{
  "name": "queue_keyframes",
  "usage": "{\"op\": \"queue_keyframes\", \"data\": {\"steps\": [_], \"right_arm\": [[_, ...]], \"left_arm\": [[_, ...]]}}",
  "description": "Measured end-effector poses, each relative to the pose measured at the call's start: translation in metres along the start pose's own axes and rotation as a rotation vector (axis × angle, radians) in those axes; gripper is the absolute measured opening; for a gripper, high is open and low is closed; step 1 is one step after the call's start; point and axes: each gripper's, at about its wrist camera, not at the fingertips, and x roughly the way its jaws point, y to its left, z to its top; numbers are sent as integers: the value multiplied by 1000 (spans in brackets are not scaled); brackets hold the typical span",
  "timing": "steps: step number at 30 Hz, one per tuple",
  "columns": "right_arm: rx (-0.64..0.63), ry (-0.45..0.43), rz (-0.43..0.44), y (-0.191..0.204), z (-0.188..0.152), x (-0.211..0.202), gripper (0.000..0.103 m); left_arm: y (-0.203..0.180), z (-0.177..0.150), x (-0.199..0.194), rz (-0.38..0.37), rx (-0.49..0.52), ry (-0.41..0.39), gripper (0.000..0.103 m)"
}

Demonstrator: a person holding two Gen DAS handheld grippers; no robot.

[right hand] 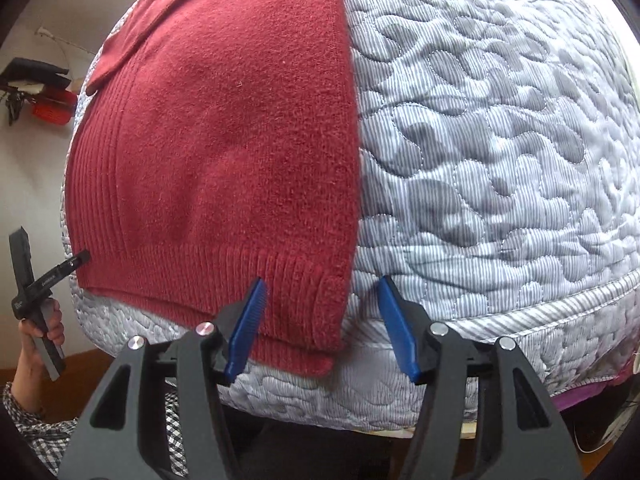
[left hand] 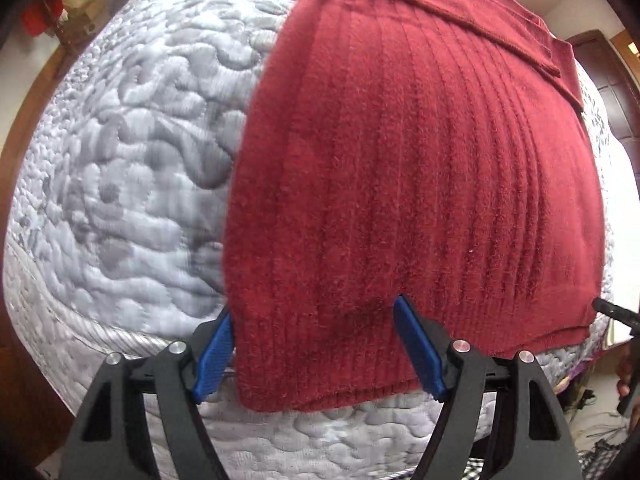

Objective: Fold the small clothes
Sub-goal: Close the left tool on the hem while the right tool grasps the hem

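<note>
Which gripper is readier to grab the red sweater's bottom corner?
Probably about equal: left gripper and right gripper are both open, each straddling its own hem corner of the red sweater.

A dark red sweater (left hand: 400, 184), ribbed in fine vertical lines, lies on a pale grey-and-white quilted mattress (left hand: 132, 168) with fine stripes and wavy stitching. Both grippers are black with bright blue fingers (right hand: 246, 328). A sleeve (right hand: 36, 432) shows a black-and-white check. The bed frame (left hand: 16, 128) is brown wood.
</note>
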Motion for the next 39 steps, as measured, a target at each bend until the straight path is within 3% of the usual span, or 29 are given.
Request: {"op": "queue_keyframes", "data": {"steps": [4,9,12,14,16,20,28,34,39], "right_arm": [[-30,6,0,3,-2,-2,58],[-26,27,45,8,-1,8,47],[-29,28,35,8,-1,9,39],[-22,33,61,7,-2,8,23],[-14,35,72,4,-2,7,21],[-14,28,73,1,-2,3,6],[-40,1,155,6,-1,-21,6],[-20,-40,243,8,9,-45,6],[-38,-83,270,11,31,-69,6]], "left_arm": [[-9,-2,0,-21,0,16,71],[-23,-20,1,-32,-15,32,63],[-18,-32,-4,-27,-49,33,45],[-11,-33,-1,-84,-85,54,18],[-6,-36,0,-116,-131,62,17],[-11,-42,-4,-115,-130,58,14],[-11,-23,-31,-174,-107,20,10],[-4,-11,-61,-233,-97,-56,9],[13,27,-78,-281,-121,-120,9]]}}
